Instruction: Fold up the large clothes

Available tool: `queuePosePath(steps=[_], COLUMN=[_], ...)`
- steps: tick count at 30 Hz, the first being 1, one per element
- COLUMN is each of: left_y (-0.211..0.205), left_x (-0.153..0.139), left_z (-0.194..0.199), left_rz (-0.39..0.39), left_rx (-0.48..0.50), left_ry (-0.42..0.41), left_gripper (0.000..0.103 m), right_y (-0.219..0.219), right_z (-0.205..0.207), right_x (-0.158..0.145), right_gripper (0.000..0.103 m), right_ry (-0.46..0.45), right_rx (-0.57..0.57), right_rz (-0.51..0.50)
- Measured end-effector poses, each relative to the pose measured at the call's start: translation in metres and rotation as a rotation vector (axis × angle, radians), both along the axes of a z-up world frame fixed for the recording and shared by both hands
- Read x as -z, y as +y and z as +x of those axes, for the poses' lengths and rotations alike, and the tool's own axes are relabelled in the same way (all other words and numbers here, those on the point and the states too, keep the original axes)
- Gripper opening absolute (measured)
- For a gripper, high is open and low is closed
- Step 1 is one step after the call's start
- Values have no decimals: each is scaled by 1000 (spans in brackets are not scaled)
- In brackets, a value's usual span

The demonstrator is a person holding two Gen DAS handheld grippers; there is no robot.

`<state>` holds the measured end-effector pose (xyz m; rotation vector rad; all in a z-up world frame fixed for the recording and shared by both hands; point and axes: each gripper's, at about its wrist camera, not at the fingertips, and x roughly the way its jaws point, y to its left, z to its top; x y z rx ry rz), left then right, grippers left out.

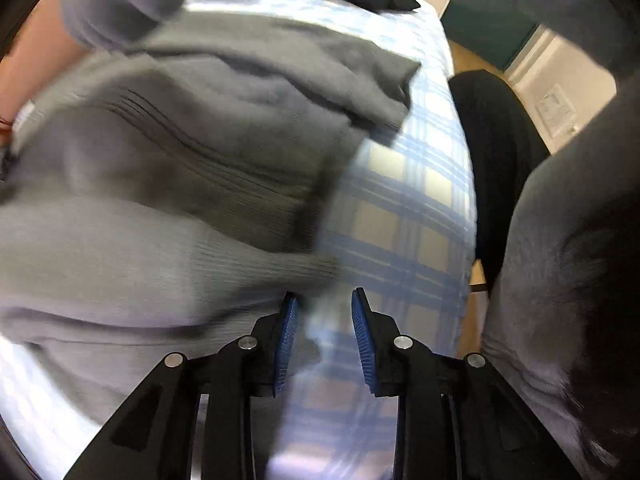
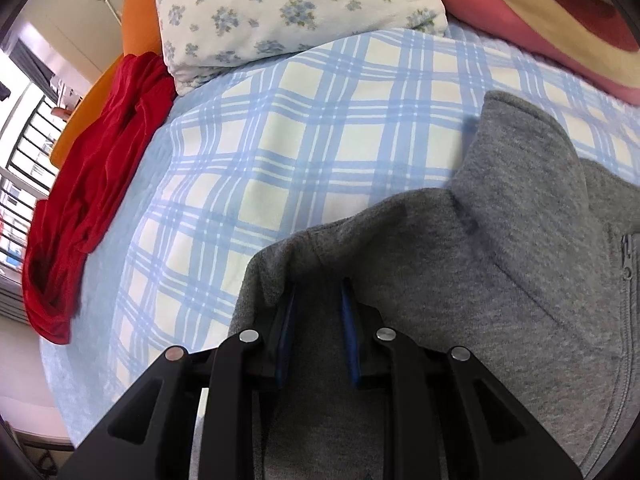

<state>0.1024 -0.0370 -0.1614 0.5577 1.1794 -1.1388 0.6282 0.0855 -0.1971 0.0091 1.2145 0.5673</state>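
A large grey zip sweatshirt (image 2: pixel 500 264) lies on the blue plaid bed cover (image 2: pixel 304 152). In the left wrist view it shows bunched and motion-blurred (image 1: pixel 168 168), with a ribbed cuff (image 1: pixel 304 268) just ahead of my left gripper (image 1: pixel 324 300). The left gripper is open and empty above the plaid cover (image 1: pixel 404 216). My right gripper (image 2: pixel 318 292) rests on the sweatshirt's near left corner, its blue pads (image 2: pixel 348 320) apart with grey cloth between and under them.
A red garment (image 2: pixel 84 208) lies along the bed's left edge by an orange cushion (image 2: pixel 140 24). A floral pillow (image 2: pixel 296 12) and a pink-striped pillow (image 2: pixel 540 16) sit at the head. A black chair (image 1: pixel 496 168) stands beside the bed. A person's arm (image 1: pixel 32 64) is at the left.
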Motion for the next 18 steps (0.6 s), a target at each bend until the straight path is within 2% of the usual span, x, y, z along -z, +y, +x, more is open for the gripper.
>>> queuePosePath(steps=[2, 6, 8, 9, 10, 12, 14, 15, 16, 18], left_y=[3, 19, 24, 27, 30, 39, 54, 61, 70, 86], left_x=[13, 9, 5, -1, -7, -26, -49, -58, -67, -86], left_z=[-1, 9, 5, -1, -7, -19, -24, -24, -23, -19], left_rz=[-24, -105, -116, -116, -123, -155, -201, -219, -234, -250], left_rx=[-23, -99, -112, -111, -111, -128, -161, -183, -209, -284], left_ry=[21, 79, 70, 43, 25, -39, -65, -78, -95, -143], left_gripper=[32, 35, 44, 55, 70, 90, 90, 91, 92, 93], right_y=[3, 6, 6, 4, 1, -5, -14, -19, -23, -36], right_z=[-4, -11, -18, -24, -32, -48, -75, -92, -105, -144], right_x=[1, -3, -12, -20, -30, -50, -76, -90, -99, -120], right_gripper=[18, 18, 20, 22, 22, 22, 29, 43, 50, 50], right_ry=[-34, -74, -97, -105, -109, -134, -168, -191, -208, -220], right_rx=[-1, 3, -14, -27, -46, -72, -125, -152, -173, -234], right_rz=[-22, -55, -67, -61, -41, -26, -11, -5, 6, 44])
